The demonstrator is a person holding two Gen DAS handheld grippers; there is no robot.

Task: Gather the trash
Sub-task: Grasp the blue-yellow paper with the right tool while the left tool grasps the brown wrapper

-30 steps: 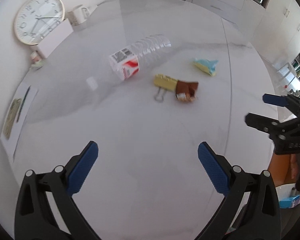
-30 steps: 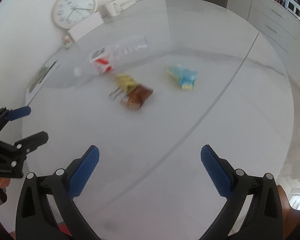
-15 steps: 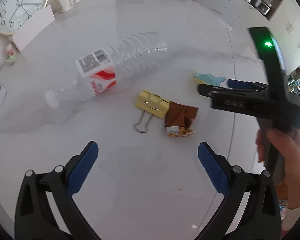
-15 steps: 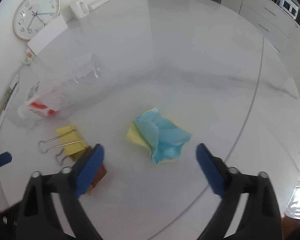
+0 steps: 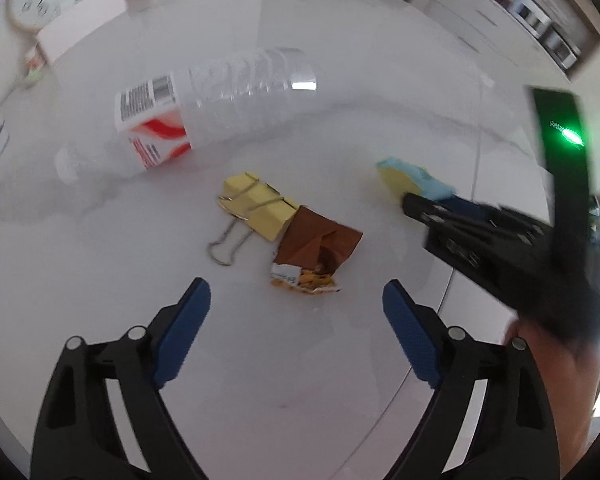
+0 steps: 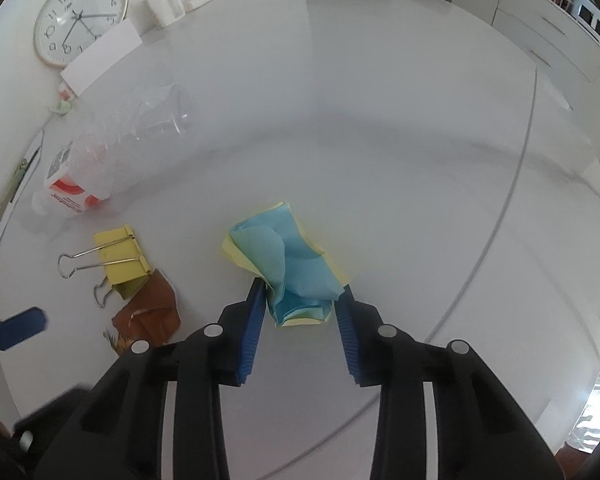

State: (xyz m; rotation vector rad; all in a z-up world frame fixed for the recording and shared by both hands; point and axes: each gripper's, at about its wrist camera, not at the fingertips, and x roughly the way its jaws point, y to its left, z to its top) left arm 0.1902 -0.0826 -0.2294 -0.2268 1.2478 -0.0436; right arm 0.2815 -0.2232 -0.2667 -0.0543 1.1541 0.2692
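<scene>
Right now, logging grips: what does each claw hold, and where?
Right claw is closing on the crumpled blue-yellow paper, pads at its near end. Left claw holds nothing.

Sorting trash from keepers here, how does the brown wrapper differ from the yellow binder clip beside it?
The brown wrapper is crumpled, torn foil with crumbs at its open end; the yellow binder clip is a rigid, intact folded body with wire handles. The wrapper lies nearer the left claw, the clip beyond it. Both lie flat on the white table, edges touching.
</scene>
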